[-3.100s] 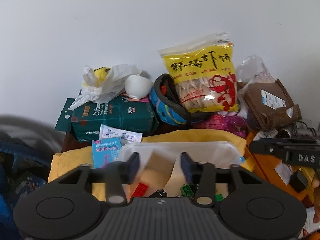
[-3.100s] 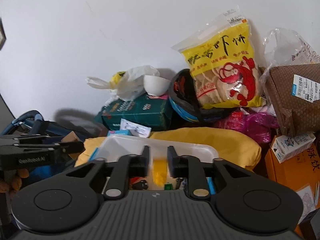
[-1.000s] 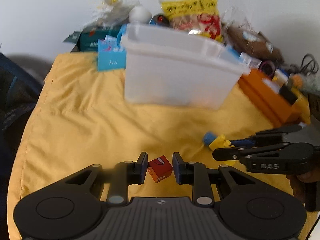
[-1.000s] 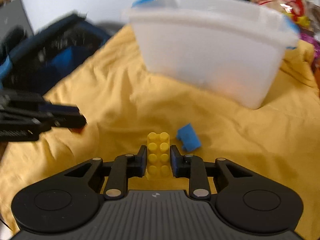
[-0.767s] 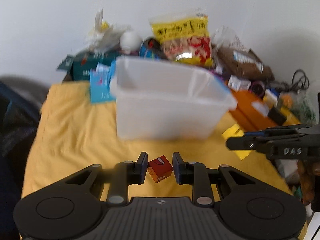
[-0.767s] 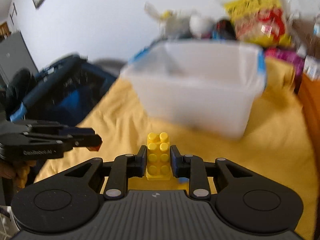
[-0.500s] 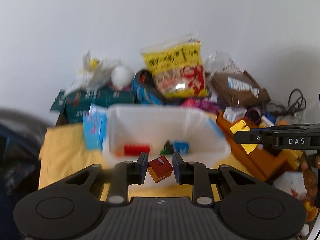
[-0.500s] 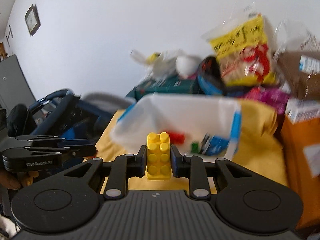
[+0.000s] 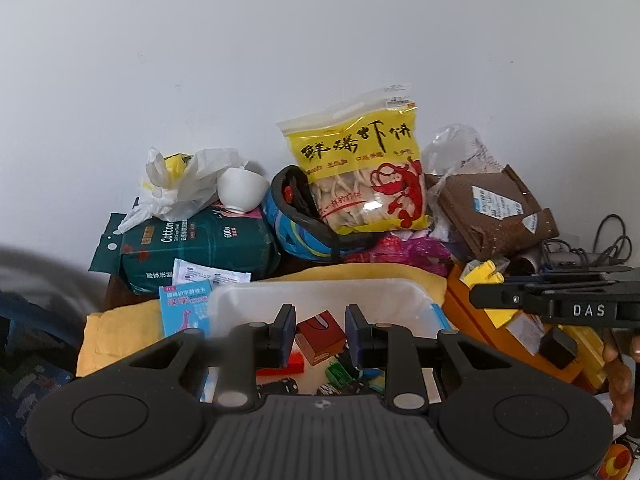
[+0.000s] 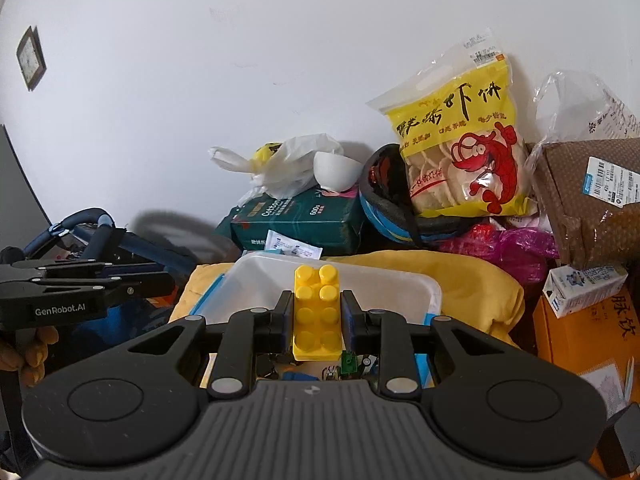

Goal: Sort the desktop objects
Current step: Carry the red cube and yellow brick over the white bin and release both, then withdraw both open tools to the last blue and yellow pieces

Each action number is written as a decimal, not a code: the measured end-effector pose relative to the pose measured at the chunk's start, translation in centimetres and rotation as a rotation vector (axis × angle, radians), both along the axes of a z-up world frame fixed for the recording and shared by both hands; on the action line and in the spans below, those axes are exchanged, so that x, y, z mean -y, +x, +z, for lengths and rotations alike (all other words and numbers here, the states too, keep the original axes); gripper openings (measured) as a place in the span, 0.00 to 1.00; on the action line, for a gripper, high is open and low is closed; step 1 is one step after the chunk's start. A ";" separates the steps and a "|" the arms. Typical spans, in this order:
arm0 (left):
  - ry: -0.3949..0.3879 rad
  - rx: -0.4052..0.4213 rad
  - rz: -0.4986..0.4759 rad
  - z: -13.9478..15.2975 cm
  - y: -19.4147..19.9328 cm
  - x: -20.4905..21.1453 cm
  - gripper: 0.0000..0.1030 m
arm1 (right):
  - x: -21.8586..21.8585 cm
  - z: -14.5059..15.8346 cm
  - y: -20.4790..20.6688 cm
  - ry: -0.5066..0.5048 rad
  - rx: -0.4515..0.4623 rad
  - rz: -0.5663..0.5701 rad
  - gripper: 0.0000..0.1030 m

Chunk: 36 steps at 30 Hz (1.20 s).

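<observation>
A translucent white bin [image 9: 320, 292] with blue clips is being seen from above its near rim in both wrist views. Inside it, a red brick [image 9: 282, 364], a green piece [image 9: 340, 372] and several small dark and blue pieces are lying on the bin floor; the smaller ones cannot be identified.

A red block [image 9: 320, 338] is being gripped between the pads of the left hand-held gripper [image 9: 320, 336], which is being held over the bin opening. A yellow studded brick [image 10: 318, 314] is being clamped by the right hand-held gripper [image 10: 316, 320], studs facing the camera, likewise over the bin. In the left wrist view the right hand-held gripper is appearing at the right edge, with the yellow brick at its tip, beside the bin's right side.

The bin is sitting on a yellow cloth [image 10: 472, 292] covering the surface. Behind the cloth, clutter is being stacked against a white wall [image 9: 280, 60]: a green cotton-pad pack [image 9: 200, 248] carrying a white bowl [image 9: 242, 192] and a crumpled plastic bag [image 9: 180, 184], a blue and black helmet [image 9: 296, 228], a yellow shrimp-cracker bag [image 9: 360, 176] leaning upright, a brown parcel [image 9: 492, 208] and an orange box [image 10: 580, 340] with a small carton [image 10: 584, 290] on it. A small framed clock [image 10: 30, 58] is hanging on the wall at left.
</observation>
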<state>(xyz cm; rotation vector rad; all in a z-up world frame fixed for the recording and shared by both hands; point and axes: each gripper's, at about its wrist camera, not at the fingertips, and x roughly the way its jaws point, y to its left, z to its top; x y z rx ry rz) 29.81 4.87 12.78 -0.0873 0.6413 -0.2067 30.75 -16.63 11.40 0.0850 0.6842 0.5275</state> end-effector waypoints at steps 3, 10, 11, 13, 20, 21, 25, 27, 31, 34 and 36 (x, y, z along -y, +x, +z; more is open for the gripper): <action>0.008 -0.019 0.011 0.0 1.1 -0.2 0.29 | -0.4 -0.1 0.8 -0.016 -0.017 0.000 0.26; 0.050 -0.075 0.016 -0.6 3.5 0.1 0.30 | -1.4 -1.0 3.0 -0.075 -0.075 0.006 0.26; 0.056 -0.084 0.022 -0.8 3.9 0.2 0.39 | -1.6 -1.1 3.3 -0.081 -0.082 0.003 0.28; 0.064 -0.101 0.051 -1.3 4.3 0.3 0.57 | -1.9 -1.5 3.7 -0.106 -0.083 -0.012 0.37; 0.073 -0.090 0.049 -3.7 1.4 -0.7 0.59 | -1.6 -3.3 1.6 -0.136 -0.051 0.008 0.47; 0.073 -0.077 0.051 -4.0 0.5 -0.9 0.59 | -1.4 -3.4 0.9 -0.133 -0.044 0.016 0.47; 0.034 -0.057 0.043 -6.7 -4.5 -1.6 0.59 | -0.5 -4.8 -3.7 -0.099 -0.016 0.061 0.47; 0.032 -0.077 0.046 -8.8 -6.9 -1.7 0.59 | -0.4 -6.5 -6.1 -0.113 -0.021 0.089 0.47; 0.013 -0.167 0.066 -13.0 -10.3 -1.8 0.59 | -1.1 -12.8 -9.6 -0.164 -0.147 0.130 0.46; 0.001 -0.200 0.070 -14.7 -12.1 -1.7 0.59 | -2.2 -16.5 -11.1 -0.217 -0.195 0.161 0.40; 0.000 -0.207 0.054 -15.3 -13.1 -1.4 0.59 | -3.0 -17.8 -11.6 -0.231 -0.208 0.176 0.39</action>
